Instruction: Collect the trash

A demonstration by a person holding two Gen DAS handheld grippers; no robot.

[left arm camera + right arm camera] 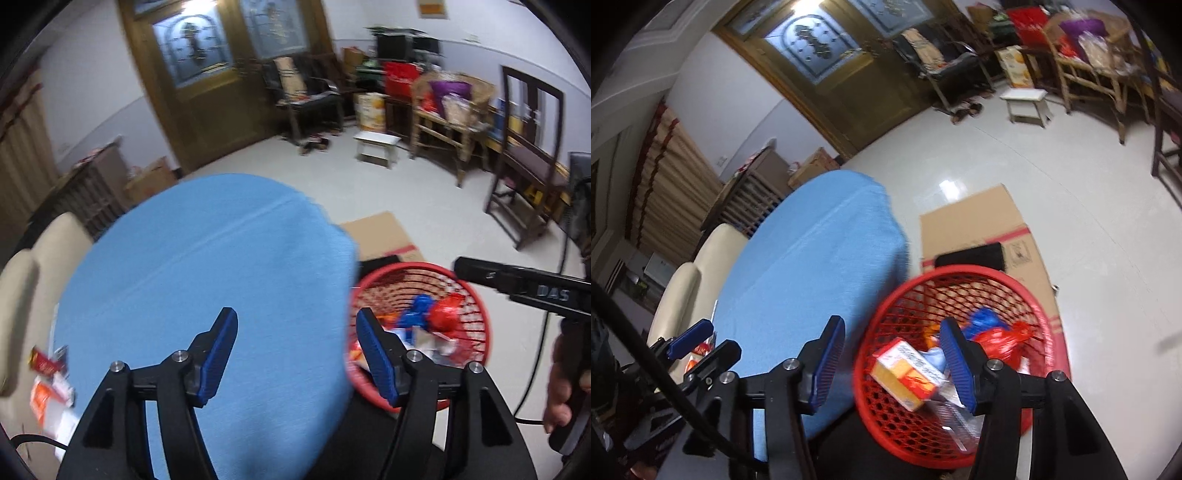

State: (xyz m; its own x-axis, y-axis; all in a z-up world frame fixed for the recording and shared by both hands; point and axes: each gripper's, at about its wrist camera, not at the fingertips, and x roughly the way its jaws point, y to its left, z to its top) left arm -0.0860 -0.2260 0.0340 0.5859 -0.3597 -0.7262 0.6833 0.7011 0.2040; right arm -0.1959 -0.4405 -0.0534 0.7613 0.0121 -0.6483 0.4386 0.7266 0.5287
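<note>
From the left wrist, the left claw (pixel 295 354) gapes empty over the blue-covered bench (pixel 207 266), while loose wrappers (pixel 51 384) lie at its left edge; they look light and crumpled, and a careless pinch could nudge them off. From the right wrist, the right claw (pixel 892 363) stands part open and empty above the red basket (pixel 964 275), where a small carton (pixel 907 373) and bags sit.

The basket (pixel 960 280) stands on the floor just right of the tabletop (pixel 812 266); the carton (pixel 907 373) and bags (pixel 1001 339) lie in it; cardboard (pixel 975 218) lies behind it.
</note>
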